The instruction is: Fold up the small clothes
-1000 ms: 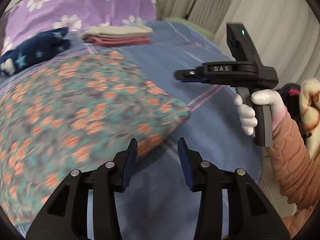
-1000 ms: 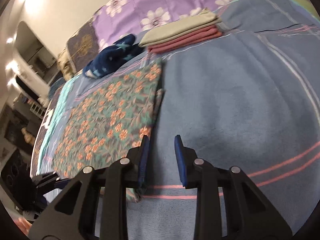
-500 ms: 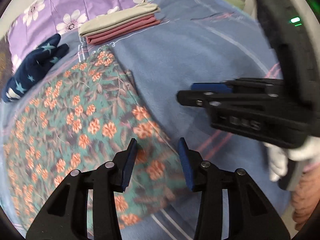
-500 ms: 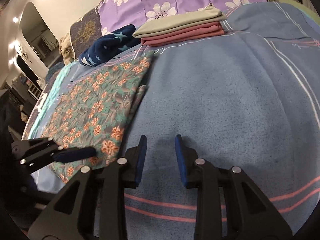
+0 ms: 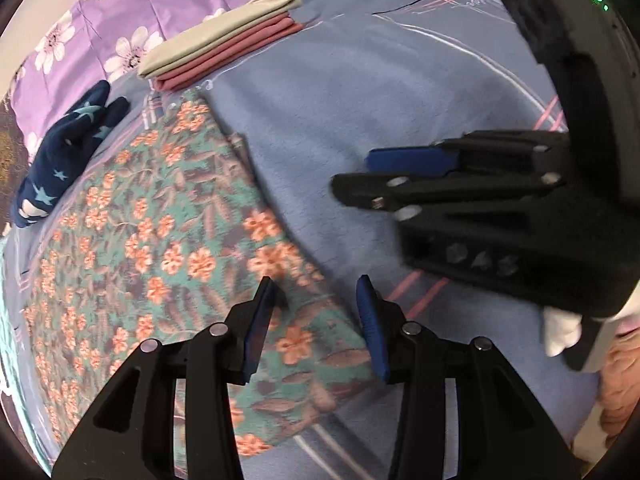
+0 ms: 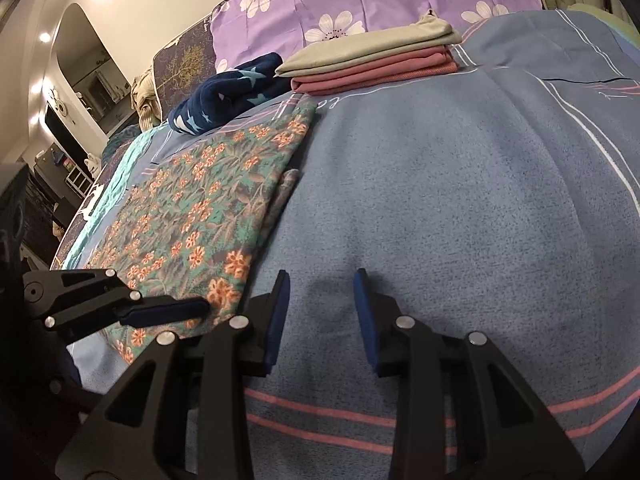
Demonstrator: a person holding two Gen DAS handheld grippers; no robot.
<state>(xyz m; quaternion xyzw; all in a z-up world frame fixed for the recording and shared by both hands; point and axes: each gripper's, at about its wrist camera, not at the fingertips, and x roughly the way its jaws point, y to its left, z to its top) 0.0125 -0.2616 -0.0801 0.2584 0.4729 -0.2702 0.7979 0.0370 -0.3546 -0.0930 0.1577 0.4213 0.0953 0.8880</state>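
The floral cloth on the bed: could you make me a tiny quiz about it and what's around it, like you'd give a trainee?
1. True or false: the left gripper is clamped on the floral cloth.
2. Which colour lies on top of the folded stack? A) beige B) navy C) teal
3. Fill in: the right gripper hangs over the bare blue ____, beside the cloth.

Key:
1. False. Its jaws stand open above the cloth's near corner.
2. A. Pink pieces lie under the beige one; the navy star-print garment sits beside the stack.
3. Blanket. That gripper is open and holds nothing.
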